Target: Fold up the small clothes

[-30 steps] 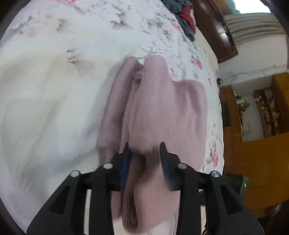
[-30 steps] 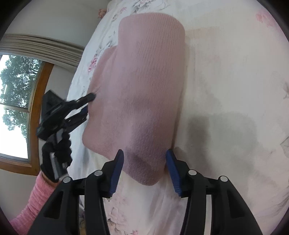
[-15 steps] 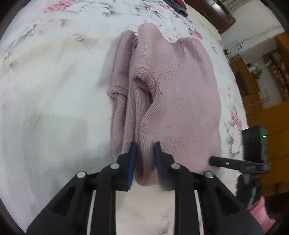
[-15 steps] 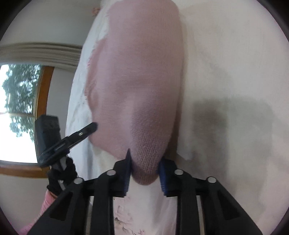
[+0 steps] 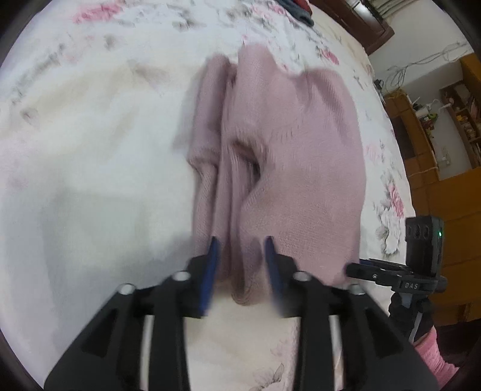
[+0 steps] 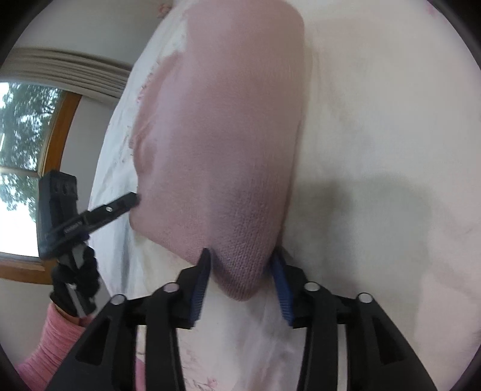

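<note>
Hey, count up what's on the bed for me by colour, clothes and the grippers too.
Pink knit sweater: 1
Dark grey and red clothes, far bed edge: 1 pile, pieces not countable
Black grippers with blue pads: 2, left gripper and right gripper
Total: 4, all over the white floral bedsheet

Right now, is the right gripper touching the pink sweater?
Touching. In the right wrist view, the right gripper has its open fingers pressed against the pink sweater corner.
</note>
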The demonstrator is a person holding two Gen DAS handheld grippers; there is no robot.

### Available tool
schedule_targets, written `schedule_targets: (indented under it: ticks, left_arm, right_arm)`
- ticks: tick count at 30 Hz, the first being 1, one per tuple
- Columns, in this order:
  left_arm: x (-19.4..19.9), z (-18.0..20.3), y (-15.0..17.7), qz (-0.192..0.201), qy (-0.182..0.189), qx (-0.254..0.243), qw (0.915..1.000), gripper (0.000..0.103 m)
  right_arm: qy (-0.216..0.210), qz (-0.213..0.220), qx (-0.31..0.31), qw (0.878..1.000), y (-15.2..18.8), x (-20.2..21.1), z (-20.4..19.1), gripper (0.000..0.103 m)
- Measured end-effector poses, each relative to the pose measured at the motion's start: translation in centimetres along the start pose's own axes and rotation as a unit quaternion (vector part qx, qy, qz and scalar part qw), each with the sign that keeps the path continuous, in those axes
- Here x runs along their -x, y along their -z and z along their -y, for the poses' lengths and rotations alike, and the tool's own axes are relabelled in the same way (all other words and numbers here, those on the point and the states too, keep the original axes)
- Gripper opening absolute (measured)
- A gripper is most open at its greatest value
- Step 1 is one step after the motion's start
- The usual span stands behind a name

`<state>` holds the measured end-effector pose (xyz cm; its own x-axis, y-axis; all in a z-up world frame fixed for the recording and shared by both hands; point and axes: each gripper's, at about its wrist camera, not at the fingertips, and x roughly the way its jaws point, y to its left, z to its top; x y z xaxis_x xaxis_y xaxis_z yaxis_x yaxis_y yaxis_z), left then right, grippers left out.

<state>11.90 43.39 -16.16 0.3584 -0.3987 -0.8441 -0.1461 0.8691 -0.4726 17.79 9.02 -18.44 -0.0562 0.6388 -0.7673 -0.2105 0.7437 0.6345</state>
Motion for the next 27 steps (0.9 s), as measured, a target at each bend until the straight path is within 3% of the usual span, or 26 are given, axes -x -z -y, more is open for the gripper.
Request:
schedule_targets:
  ticks: [5, 10, 13, 15, 16, 20, 23, 25, 27]
  left_arm:
    - [1.7, 0.5, -5.5, 0.052, -0.017, 0.001, 0.9985, 0.053]
    - [-1.3, 1.8, -11.0, 0.056, -0.031, -0.002, 0.9980, 0.056]
    - [-3.4, 1.9, -12.5, 0.048, -0.023, 0.011, 0.9985, 0.055]
    - [-4.5, 2.2, -12.9, 0.040, -0.029, 0.012, 0.9987, 0.047]
    - [-5.2, 2.3, -12.9, 0.033, -0.025, 0.010, 0.9991, 0.022]
    - [-4.0, 2.9, -11.9, 0.064, -0.018, -0.002, 0.9978, 0.012]
    - [-1.0, 1.7, -11.1, 0.104, 0.001, 0.018, 0.9944, 0.011]
    - [-0.7, 0.3, -11.2, 0.103, -0.003, 0.023, 0.9944, 0.009]
    - [-2.1, -0.9, -11.4, 0.078, -0.025, 0.028, 0.9963, 0.009]
  right_arm:
    - [0.003, 0.028, 0.000, 1.000, -0.7, 2.3, 0.7, 0.052]
    - [0.001, 0.037, -0.002, 0.999, -1.0, 2.3, 0.4, 0.052]
    - [0.009, 0.035, 0.005, 0.999, -0.9, 2.2, 0.4, 0.052]
    - [0.014, 0.033, 0.009, 0.999, -1.0, 2.2, 0.4, 0.052]
    - [0.015, 0.033, 0.009, 0.999, -1.1, 2.1, 0.4, 0.052]
    - [0.012, 0.035, 0.008, 0.999, -1.5, 1.9, 0.3, 0.052]
    - [0.012, 0.035, 0.012, 0.999, -1.4, 1.8, 0.2, 0.052]
    - [0.012, 0.036, 0.015, 0.999, -1.7, 1.3, -0.4, 0.052]
    - [0.012, 0.036, 0.018, 0.999, -1.6, 1.4, -0.3, 0.052]
